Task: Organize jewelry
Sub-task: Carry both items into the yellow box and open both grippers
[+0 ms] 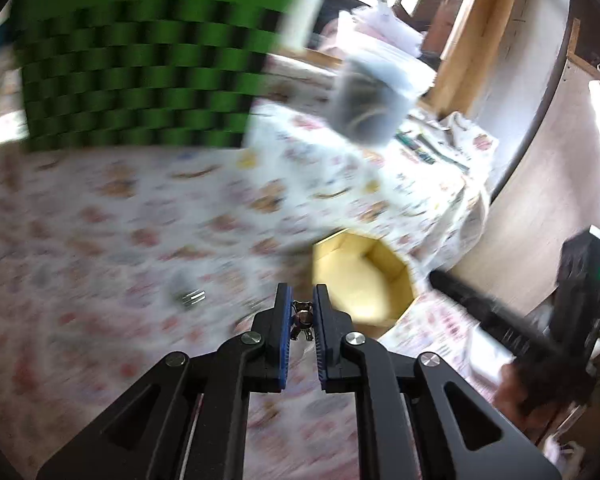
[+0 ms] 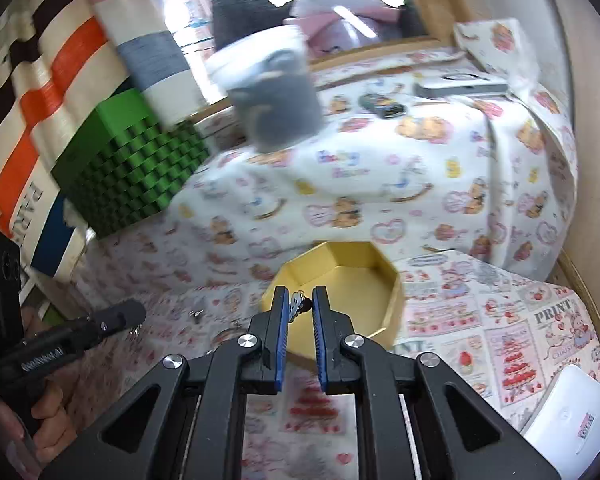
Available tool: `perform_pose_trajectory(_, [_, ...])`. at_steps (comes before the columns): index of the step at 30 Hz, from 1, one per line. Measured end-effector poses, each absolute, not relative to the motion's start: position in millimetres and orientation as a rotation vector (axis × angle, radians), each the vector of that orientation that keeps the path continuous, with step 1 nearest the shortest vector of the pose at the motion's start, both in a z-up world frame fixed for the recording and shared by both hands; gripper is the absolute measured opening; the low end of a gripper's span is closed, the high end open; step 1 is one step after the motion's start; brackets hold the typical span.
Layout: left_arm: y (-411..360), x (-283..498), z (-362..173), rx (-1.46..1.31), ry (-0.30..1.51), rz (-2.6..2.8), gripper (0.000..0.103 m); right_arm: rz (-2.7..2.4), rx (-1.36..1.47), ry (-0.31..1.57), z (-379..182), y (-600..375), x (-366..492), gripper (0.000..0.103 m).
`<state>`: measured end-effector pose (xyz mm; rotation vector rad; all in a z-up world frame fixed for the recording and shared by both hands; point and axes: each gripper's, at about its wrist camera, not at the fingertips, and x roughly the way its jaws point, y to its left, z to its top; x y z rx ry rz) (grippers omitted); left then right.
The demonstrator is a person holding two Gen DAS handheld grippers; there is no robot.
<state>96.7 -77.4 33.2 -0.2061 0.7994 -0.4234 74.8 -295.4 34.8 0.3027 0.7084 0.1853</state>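
Observation:
My left gripper (image 1: 301, 300) is shut on a small metal bear-shaped charm (image 1: 302, 317), held above the patterned cloth just left of the open yellow octagonal box (image 1: 364, 276). My right gripper (image 2: 300, 300) is shut on a small silvery jewelry piece (image 2: 298, 303), held over the near rim of the same yellow box (image 2: 340, 280). A small metal piece (image 1: 192, 297) lies on the cloth to the left; it also shows in the right wrist view (image 2: 197, 313). The left wrist view is motion-blurred.
A green checkered box (image 2: 128, 168) stands at the back left. A grey cup (image 2: 276, 96) stands on the raised cloth-covered surface (image 2: 420, 168) behind. A phone (image 2: 460, 87) and a dark small object (image 2: 381, 105) lie farther back. A white card (image 2: 572, 420) lies at the right.

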Motion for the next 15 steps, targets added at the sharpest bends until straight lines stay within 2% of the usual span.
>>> perform_pose_trajectory(5, [-114, 131, 16, -0.303, 0.871, -0.508, 0.01, 0.174, 0.32, 0.761, 19, -310, 90, 0.013])
perform_pose_trajectory(15, [-143, 145, -12, -0.242, 0.911, -0.482, 0.01, 0.155, 0.326, 0.838, 1, -312, 101, 0.013])
